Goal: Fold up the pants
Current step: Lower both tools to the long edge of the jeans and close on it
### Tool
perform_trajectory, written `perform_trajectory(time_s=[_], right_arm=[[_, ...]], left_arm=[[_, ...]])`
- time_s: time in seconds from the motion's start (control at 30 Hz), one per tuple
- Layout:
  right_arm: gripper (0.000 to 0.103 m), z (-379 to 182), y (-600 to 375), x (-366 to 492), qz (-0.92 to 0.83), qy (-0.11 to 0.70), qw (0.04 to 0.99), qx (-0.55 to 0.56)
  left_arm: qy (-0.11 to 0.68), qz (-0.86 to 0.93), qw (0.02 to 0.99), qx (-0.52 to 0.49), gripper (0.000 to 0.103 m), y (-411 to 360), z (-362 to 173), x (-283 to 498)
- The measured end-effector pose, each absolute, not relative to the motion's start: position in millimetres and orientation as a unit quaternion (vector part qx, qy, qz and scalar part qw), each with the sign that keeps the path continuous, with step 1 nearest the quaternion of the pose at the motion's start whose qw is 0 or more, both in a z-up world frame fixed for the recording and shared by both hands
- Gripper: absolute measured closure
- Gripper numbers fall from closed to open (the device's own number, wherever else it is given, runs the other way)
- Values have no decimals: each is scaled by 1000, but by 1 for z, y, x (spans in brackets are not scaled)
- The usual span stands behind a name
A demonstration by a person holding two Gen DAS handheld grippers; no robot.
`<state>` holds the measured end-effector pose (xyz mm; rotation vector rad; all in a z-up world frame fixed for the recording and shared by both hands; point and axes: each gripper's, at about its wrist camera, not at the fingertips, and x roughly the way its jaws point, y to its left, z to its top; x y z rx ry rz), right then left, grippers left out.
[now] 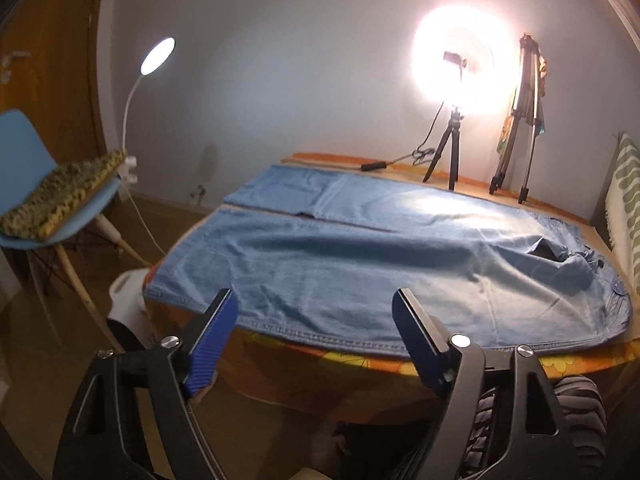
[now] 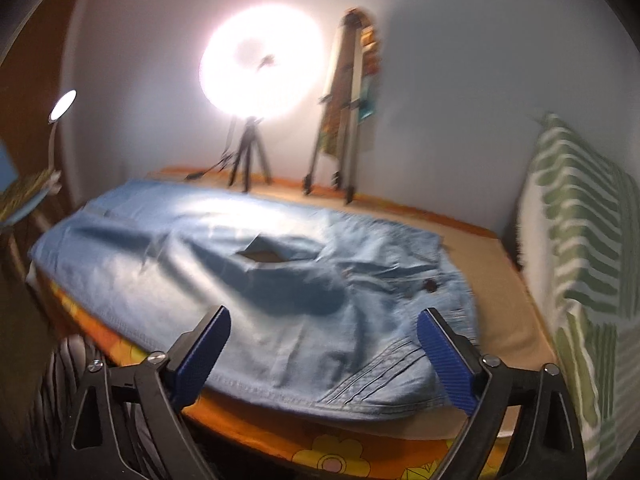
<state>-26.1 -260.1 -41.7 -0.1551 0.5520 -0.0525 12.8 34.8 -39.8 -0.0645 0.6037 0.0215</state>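
One pair of blue denim pants (image 1: 360,264) is lying spread out flat on a table (image 1: 500,196) that's wearing an orange flowery cloth (image 1: 352,360). Two legs are running off toward the far left end, side by side with a thin gap between them, and the waist end is sitting at the right, where a dark button (image 2: 430,286) is showing. The near hem edge is hanging right along the table's front edge.

Two grippers, one per hand. The left gripper (image 1: 316,344) is hovering just short of the near edge around the leg section, its blue-padded fingers (image 1: 210,344) spread wide with nothing between them. The right gripper (image 2: 320,356) is doing the same over the waist end, fingers (image 2: 446,360) wide apart and gripping nothing. That view is a bit blurry.

Counting the rest: two tripods at the back of the table, one black tripod (image 1: 446,152) carrying a glaring ring light (image 1: 460,56), and one silver tripod (image 1: 520,120) folded up and leaning on the wall. One gooseneck lamp (image 1: 158,56) is glowing at the left. One blue chair (image 1: 36,168) is holding a knitted green cushion (image 1: 64,194) on its seat. One green-and-white patterned cushion (image 2: 580,240) is standing at the right.
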Motion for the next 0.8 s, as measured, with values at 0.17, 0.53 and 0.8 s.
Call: perform_trajectory(time_s=[0.17,0.53,0.8], right_arm=[[17,-69,-246,-14,52,311,941,-120],[32,-126,-216,20,141,385,893,-187],[32,-146,-213,34,161,412,874,-202]], left_arm=[[318,16,947,-49,42,51,-51,18],[349,77,929,-94,49,114,-61,25],[376,117,907,-151,49,178,-86,50]])
